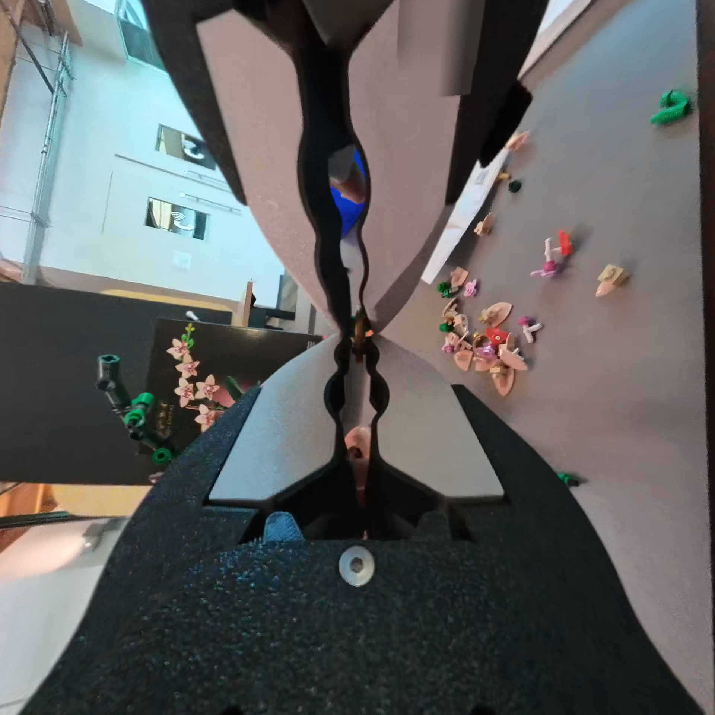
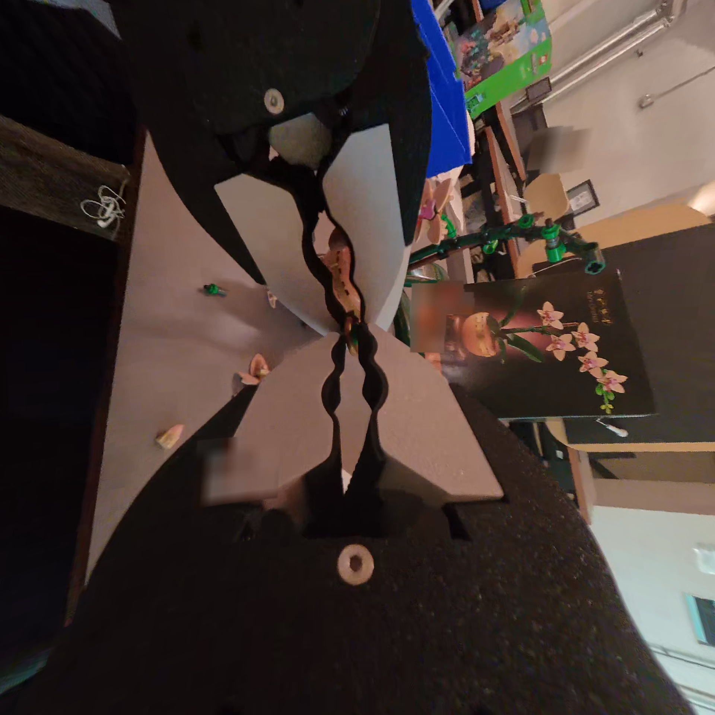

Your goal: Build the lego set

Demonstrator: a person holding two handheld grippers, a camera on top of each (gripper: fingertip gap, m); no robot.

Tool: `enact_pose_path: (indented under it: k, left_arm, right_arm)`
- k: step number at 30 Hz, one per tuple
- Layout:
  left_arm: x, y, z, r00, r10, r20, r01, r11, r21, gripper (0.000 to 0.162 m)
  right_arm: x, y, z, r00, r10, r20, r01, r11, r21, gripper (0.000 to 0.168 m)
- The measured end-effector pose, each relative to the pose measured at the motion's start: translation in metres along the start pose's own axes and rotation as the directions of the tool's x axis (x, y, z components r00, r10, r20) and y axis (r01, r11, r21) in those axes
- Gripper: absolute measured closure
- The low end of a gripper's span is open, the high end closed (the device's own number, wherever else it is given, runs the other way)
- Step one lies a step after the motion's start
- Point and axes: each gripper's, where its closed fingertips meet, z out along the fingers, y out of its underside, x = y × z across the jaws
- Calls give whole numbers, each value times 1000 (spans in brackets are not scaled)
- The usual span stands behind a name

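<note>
My two grippers meet tip to tip above the grey table (image 1: pixel 619 406). My left gripper (image 1: pixel 356 342) is shut on a pink petal piece (image 1: pixel 358 441), which also shows between its fingers in the right wrist view (image 2: pixel 341 274). My right gripper (image 2: pixel 354 337) is shut on a small olive and green piece (image 2: pixel 353 344), pressed against the end of the petal piece. That joint shows in the left wrist view as a small olive piece (image 1: pixel 360 329). The dark green orchid stem (image 1: pixel 131 414) with bright green connectors stands apart; it also shows in the right wrist view (image 2: pixel 522 236).
A pile of loose pink, red, purple and white pieces (image 1: pixel 483 344) lies on the table beside a white booklet (image 1: pixel 464 220). A green piece (image 1: pixel 671 106) lies farther off. The black set box (image 2: pixel 561 348) stands behind. A few petals (image 2: pixel 253 369) lie scattered.
</note>
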Motion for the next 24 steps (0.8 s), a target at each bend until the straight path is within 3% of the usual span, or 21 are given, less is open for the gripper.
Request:
enact_pose_path:
  k: [2, 7, 8, 10, 11, 12, 13, 17, 24]
  left_arm:
    - [-2, 0, 2, 998, 49, 38, -48, 999, -23, 157]
    - [-12, -15, -10, 995, -60, 85, 52, 994, 100, 158]
    - [-17, -9, -14, 991, -52, 123, 43, 996, 72, 159]
    - [-31, 56, -20, 977, 6, 214, 28, 988, -154, 158]
    - [-29, 68, -24, 971, -140, 191, 156, 986, -66, 159]
    - [-28, 64, -28, 950, -272, 153, 274, 962, 8, 159]
    - [-28, 56, -29, 950, -275, 147, 274, 961, 26, 159]
    - [-18, 20, -15, 974, -199, 109, 190, 978, 88, 158]
    - [-17, 13, -12, 992, -92, 91, 87, 994, 62, 158]
  right_arm:
    - [2, 0, 0, 999, -17, -34, 16, 1000, -17, 162]
    - [7, -12, -15, 992, 30, -126, -19, 995, 93, 163]
    - [8, -14, -21, 988, 60, -140, -43, 991, 124, 163]
    - [23, -12, -47, 970, 100, -222, -62, 984, 169, 168]
    - [20, -11, -58, 974, 133, -183, -95, 975, 203, 168]
    - [16, -8, -59, 976, 134, -174, -98, 974, 202, 168]
    - [12, 1, -53, 978, 107, -177, -82, 986, 146, 168]
    - [-3, 4, -19, 994, 45, -96, -36, 995, 91, 166]
    - [5, -13, -9, 995, -17, -94, 32, 987, 156, 156]
